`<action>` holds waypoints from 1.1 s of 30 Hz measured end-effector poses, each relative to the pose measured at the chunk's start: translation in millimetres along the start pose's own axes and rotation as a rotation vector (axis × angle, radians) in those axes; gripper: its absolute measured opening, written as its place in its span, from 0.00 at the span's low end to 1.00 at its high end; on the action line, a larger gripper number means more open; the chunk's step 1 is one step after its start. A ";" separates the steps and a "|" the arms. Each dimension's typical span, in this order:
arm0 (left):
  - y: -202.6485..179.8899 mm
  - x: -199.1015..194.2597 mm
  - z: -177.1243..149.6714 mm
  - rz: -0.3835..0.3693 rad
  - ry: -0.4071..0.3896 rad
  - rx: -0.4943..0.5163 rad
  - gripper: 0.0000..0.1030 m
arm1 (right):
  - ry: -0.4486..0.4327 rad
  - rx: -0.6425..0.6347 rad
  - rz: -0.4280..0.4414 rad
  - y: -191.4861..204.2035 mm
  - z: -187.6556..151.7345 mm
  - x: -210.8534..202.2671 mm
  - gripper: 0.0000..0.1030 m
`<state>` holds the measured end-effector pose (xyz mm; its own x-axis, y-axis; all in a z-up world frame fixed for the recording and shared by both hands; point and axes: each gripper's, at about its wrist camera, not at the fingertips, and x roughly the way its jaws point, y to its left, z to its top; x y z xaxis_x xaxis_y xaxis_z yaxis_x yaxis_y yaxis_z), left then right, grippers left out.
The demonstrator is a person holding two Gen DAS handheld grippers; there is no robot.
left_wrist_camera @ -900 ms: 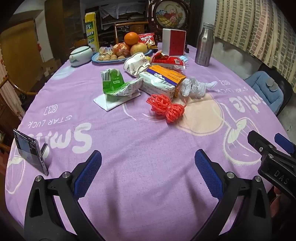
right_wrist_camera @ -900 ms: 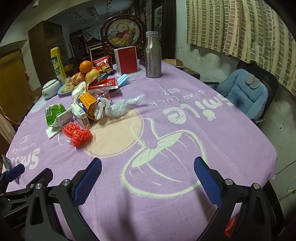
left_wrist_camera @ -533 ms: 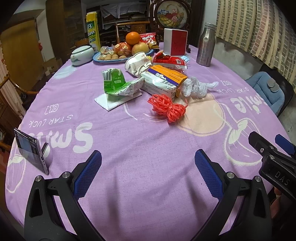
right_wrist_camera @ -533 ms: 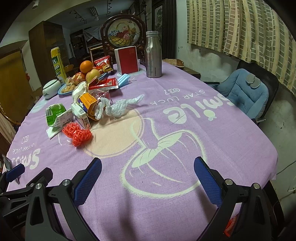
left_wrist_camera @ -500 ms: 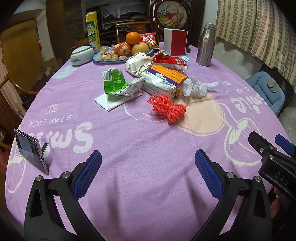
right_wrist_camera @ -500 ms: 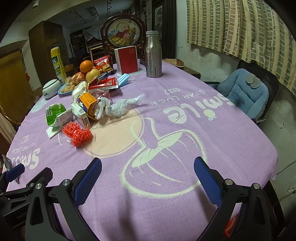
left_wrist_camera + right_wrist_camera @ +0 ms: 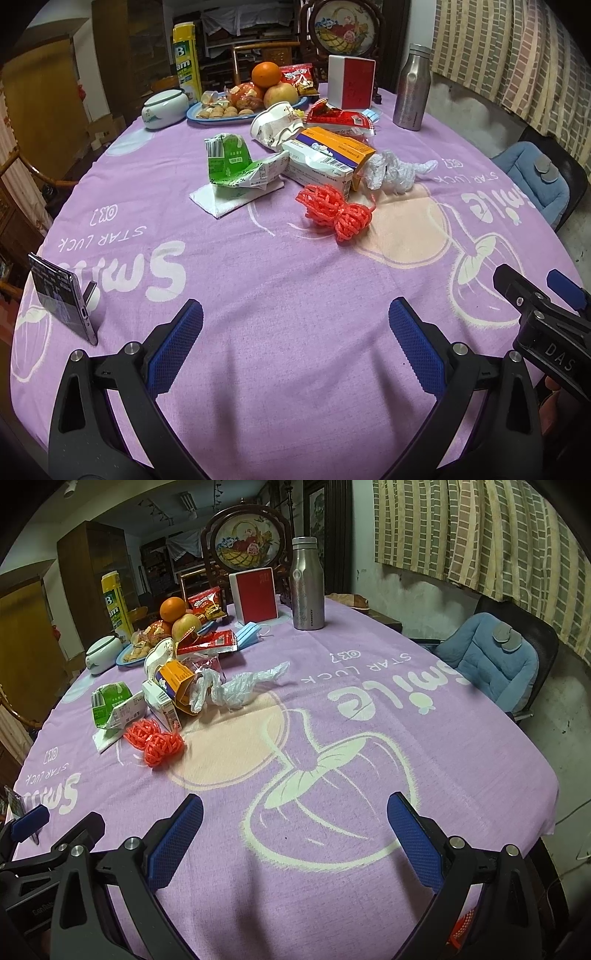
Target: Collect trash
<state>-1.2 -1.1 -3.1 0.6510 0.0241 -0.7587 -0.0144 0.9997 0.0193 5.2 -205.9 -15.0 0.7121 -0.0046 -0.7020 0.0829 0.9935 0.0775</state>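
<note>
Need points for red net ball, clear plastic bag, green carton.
red net ball [image 7: 338, 211], left wrist view, on the waist between its two lobes.
clear plastic bag [image 7: 236, 687], right wrist view, on its crumpled middle.
green carton [image 7: 231, 162], left wrist view, on its green face.

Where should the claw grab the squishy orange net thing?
Probably at the narrow waist of the orange net, where its two puffy lumps meet. Come from above and from the near side, since boxes crowd its far side. The left claw is open and looks nearest.
</note>
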 end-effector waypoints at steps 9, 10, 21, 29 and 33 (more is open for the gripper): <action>1.9 0.8 -1.3 -0.001 0.003 -0.004 0.94 | 0.001 0.000 0.001 0.6 -0.5 0.6 0.95; 1.9 0.8 -1.1 -0.001 0.003 -0.006 0.94 | 0.002 -0.001 0.001 1.0 -1.1 0.7 0.95; 3.6 1.8 -2.5 -0.001 0.005 -0.007 0.94 | 0.005 0.002 0.001 2.6 -2.6 1.4 0.95; 3.6 1.9 -3.0 -0.002 0.006 -0.007 0.94 | 0.009 0.003 0.002 1.2 -3.5 1.8 0.95; 3.7 1.6 -3.5 -0.002 0.006 -0.007 0.94 | 0.009 0.002 0.002 1.4 -3.8 1.9 0.95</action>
<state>-2.8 2.7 -6.5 0.6464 0.0223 -0.7627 -0.0186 0.9997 0.0135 4.1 -204.1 -19.0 0.7060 -0.0014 -0.7082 0.0830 0.9933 0.0808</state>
